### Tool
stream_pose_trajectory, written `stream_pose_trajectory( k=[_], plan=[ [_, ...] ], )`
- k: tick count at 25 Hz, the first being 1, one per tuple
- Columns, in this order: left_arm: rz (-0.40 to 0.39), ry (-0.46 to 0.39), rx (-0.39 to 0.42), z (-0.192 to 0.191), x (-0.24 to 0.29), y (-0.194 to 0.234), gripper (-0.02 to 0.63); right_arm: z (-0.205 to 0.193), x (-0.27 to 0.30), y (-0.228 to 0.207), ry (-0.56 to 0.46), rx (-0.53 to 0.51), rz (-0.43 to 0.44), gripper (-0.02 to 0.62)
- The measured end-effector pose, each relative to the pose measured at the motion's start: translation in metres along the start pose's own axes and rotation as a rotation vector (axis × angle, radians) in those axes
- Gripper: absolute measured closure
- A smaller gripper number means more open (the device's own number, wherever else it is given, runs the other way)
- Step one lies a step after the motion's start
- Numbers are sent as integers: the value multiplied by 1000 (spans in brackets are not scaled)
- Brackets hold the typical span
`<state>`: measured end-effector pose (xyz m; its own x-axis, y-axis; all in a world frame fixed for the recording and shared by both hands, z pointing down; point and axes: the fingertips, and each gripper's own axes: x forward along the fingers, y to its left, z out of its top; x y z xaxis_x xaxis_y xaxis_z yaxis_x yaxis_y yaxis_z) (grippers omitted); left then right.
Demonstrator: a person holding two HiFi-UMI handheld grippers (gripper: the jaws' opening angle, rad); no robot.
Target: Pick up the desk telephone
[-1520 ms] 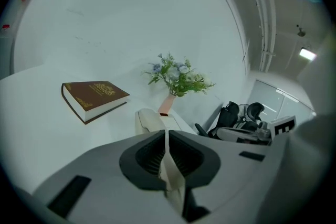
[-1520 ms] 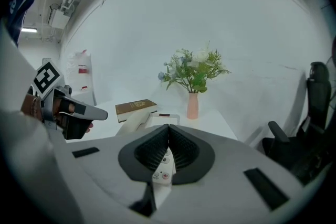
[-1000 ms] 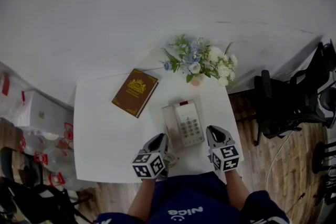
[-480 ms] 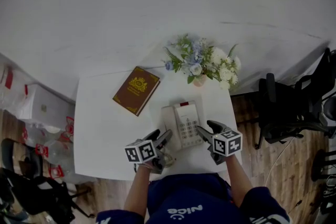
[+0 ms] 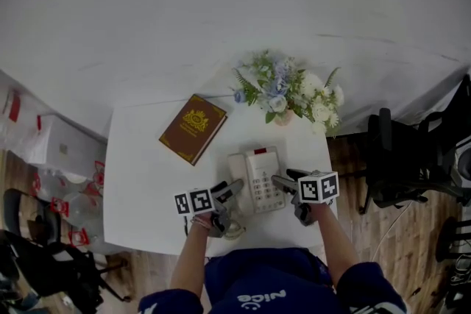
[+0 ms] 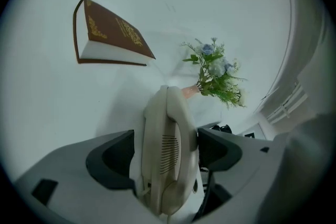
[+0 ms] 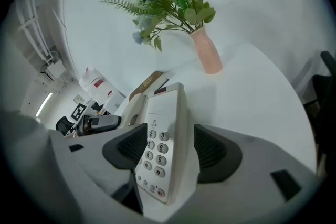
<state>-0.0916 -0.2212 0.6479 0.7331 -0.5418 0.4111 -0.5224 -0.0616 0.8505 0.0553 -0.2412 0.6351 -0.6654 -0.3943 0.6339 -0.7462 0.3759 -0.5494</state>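
The beige desk telephone [image 5: 257, 179] lies on the white table [image 5: 147, 180], near its front edge. My left gripper [image 5: 229, 190] straddles the phone's handset side; in the left gripper view the handset [image 6: 167, 149] sits between the opening jaws of the left gripper [image 6: 165, 153], with a gap at the left pad. My right gripper [image 5: 285, 181] straddles the keypad side. There the keypad [image 7: 157, 152] stands between the opening jaws of the right gripper [image 7: 169, 148], and the right pad stays clear of it. The phone still rests on the table.
A brown book [image 5: 193, 129] lies at the table's back left. A pink vase of flowers [image 5: 288, 95] stands behind the phone. The phone's cord [image 5: 234, 229] curls at the front edge. A black office chair [image 5: 401, 158] stands to the right; bags lie on the floor at left.
Both grippers have rolled, dropped and moved in towards the telephone. Their jaws, shut a second ago, now stand wide on either side of it.
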Motion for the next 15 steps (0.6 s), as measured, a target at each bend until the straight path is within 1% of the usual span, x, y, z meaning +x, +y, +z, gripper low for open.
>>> stream_pose_trajectory(
  k=[3, 8, 10, 13, 15],
  plan=[
    [-39, 28, -43, -1, 5, 3, 217, -8, 9, -5, 50, 14, 21, 314],
    [-110, 80, -59, -6, 13, 0, 213, -17, 20, -11, 109, 57, 76, 313],
    [-141, 77, -66, -7, 19, -3, 215, -17, 24, -12, 118, 69, 86, 314],
    [-146, 77, -68, -5, 25, -5, 215, -17, 27, -11, 134, 79, 121, 313],
    [-148, 86, -64, -4, 26, -5, 215, -17, 29, -11, 137, 104, 148, 313]
  ],
)
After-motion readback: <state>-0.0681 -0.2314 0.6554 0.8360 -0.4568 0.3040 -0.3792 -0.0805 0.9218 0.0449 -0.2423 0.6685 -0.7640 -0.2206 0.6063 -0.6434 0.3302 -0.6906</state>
